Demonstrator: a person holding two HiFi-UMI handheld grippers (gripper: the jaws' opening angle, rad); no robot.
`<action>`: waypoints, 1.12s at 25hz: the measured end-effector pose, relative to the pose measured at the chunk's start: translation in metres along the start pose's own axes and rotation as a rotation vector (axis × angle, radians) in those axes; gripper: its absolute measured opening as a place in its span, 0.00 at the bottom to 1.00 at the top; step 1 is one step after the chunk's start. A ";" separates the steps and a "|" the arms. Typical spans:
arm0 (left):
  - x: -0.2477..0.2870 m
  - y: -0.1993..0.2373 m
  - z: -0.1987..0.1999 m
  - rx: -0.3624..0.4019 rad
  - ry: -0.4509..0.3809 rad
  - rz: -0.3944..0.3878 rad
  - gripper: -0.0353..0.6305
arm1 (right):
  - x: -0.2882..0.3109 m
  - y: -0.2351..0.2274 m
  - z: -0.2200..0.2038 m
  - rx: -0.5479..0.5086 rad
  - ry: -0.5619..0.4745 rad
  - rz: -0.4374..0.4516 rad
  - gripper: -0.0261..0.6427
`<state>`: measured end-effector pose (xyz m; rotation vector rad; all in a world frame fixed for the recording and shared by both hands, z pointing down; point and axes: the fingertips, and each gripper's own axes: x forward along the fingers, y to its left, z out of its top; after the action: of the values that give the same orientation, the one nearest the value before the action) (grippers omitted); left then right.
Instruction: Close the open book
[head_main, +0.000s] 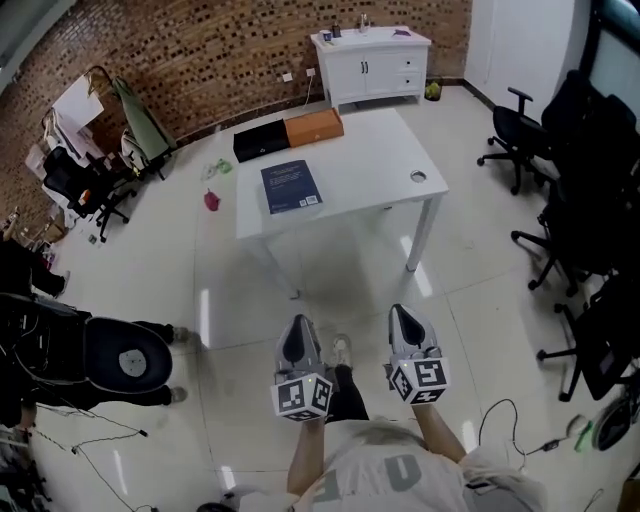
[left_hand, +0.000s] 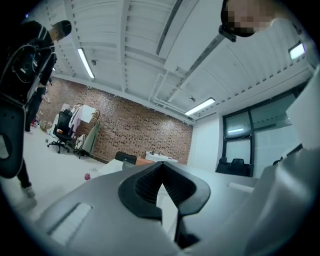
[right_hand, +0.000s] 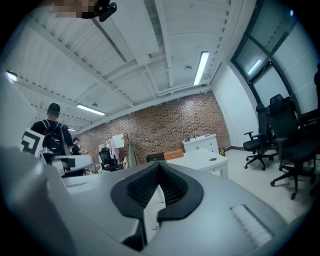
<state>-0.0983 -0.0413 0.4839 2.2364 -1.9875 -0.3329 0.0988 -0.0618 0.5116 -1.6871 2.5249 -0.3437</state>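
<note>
Pale grey left gripper (head_main: 297, 330), right gripper (head_main: 403, 320); black ribbed pads (right_hand: 142, 190); cube (head_main: 302, 396) with black-and-white square markers on each. Light grey shirt (head_main: 385, 472), darker print.

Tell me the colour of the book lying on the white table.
The book is dark blue; the head view shows it best.

Dark blue rectangular book (head_main: 290, 186) with small white print on its cover and a pale label near one lower corner. It lies flat and closed, cover up, slightly skewed to the table edges. It sits on the left half of the white rectangular table (head_main: 380, 160), close to the near edge, with nothing resting on it.
</note>
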 end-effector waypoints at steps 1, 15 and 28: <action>-0.014 -0.015 0.002 -0.001 -0.001 -0.009 0.08 | -0.018 -0.001 0.002 0.000 -0.001 0.005 0.05; -0.136 -0.095 0.026 0.066 -0.038 -0.037 0.08 | -0.164 0.019 0.035 0.004 -0.103 0.043 0.04; -0.201 -0.097 0.041 0.120 -0.053 -0.035 0.08 | -0.217 0.081 0.047 -0.014 -0.114 0.133 0.04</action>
<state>-0.0369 0.1714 0.4357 2.3606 -2.0486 -0.2868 0.1192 0.1609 0.4354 -1.4883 2.5439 -0.2137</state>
